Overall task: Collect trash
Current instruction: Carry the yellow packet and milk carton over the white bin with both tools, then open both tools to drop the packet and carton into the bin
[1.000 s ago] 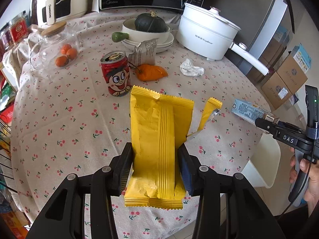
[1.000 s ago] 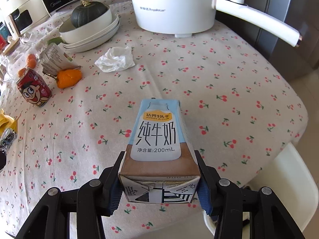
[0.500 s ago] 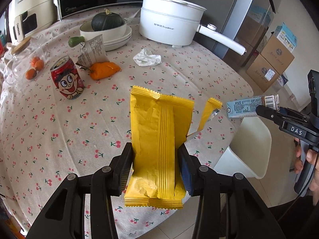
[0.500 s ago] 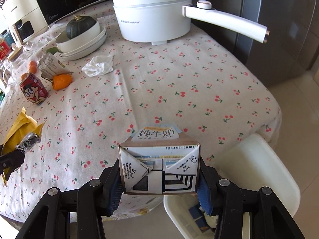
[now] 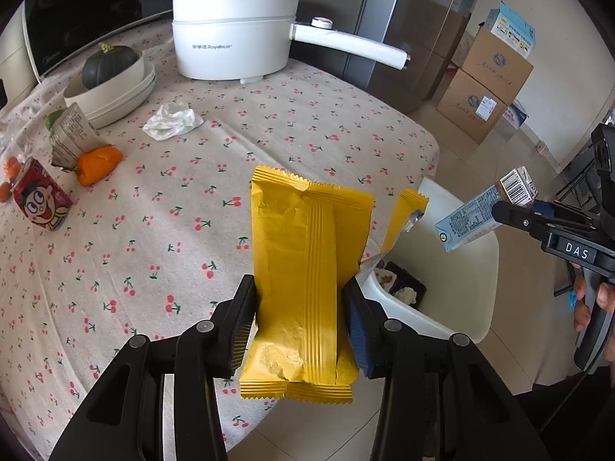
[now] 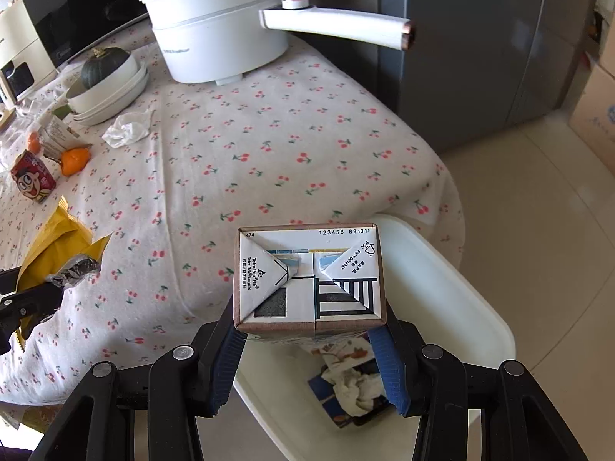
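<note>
My left gripper (image 5: pixel 300 319) is shut on a yellow snack wrapper (image 5: pixel 307 269) and holds it above the table's near edge, beside a white trash bin (image 5: pixel 472 288). My right gripper (image 6: pixel 307 330) is shut on a small milk carton (image 6: pixel 307 276), tipped forward over the bin (image 6: pixel 461 288), which holds wrappers and a tissue. The carton (image 5: pixel 484 207) and right gripper also show at the right of the left wrist view. On the table lie a crumpled tissue (image 5: pixel 173 125), a red can (image 5: pixel 40 201), a torn grey packet (image 5: pixel 71 138) and an orange wrapper (image 5: pixel 98 159).
A white electric pot (image 5: pixel 230 38) with a long handle (image 5: pixel 353 44) stands at the back of the cherry-print table (image 5: pixel 269 123). Stacked bowls with a dark squash (image 5: pixel 109 77) are at the left. Cardboard boxes (image 5: pixel 488 88) stand on the floor at the right.
Both grippers have swung right, off the table towards the bin. The milk carton has tipped forward until its bottom faces the right wrist camera and now hangs over the bin.
</note>
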The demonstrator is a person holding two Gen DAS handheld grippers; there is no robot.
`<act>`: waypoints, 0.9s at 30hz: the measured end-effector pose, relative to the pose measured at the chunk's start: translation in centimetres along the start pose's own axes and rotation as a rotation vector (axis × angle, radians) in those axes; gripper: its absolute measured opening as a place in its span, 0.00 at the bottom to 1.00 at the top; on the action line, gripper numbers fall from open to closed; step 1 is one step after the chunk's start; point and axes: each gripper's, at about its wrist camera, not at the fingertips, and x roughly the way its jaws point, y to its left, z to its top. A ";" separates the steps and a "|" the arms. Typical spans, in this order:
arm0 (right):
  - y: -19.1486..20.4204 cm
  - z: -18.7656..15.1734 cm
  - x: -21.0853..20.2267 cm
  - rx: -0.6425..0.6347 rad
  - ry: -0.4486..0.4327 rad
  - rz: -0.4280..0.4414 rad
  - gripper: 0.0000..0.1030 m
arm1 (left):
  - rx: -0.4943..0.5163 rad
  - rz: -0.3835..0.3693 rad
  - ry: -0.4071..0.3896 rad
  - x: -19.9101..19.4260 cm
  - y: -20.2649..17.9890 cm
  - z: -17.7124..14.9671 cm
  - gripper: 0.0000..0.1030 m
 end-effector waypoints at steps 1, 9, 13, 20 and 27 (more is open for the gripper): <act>-0.6 -0.3 -0.2 0.009 0.002 -0.003 0.53 | 0.012 -0.006 0.001 0.3 -0.8 0.1 0.45; -5.5 -2.3 -1.2 0.067 0.008 -0.042 0.53 | 0.112 -0.073 0.013 3.1 -7.0 0.6 0.45; -7.5 -3.1 -1.5 0.094 0.013 -0.059 0.53 | 0.143 -0.089 0.012 4.3 -9.1 0.9 0.45; -9.1 -3.9 -1.7 0.113 0.023 -0.075 0.53 | 0.162 -0.140 0.003 5.9 -10.7 1.2 0.46; -9.7 -4.1 -1.3 0.117 0.034 -0.081 0.53 | 0.230 -0.099 -0.048 5.8 -12.0 1.5 0.89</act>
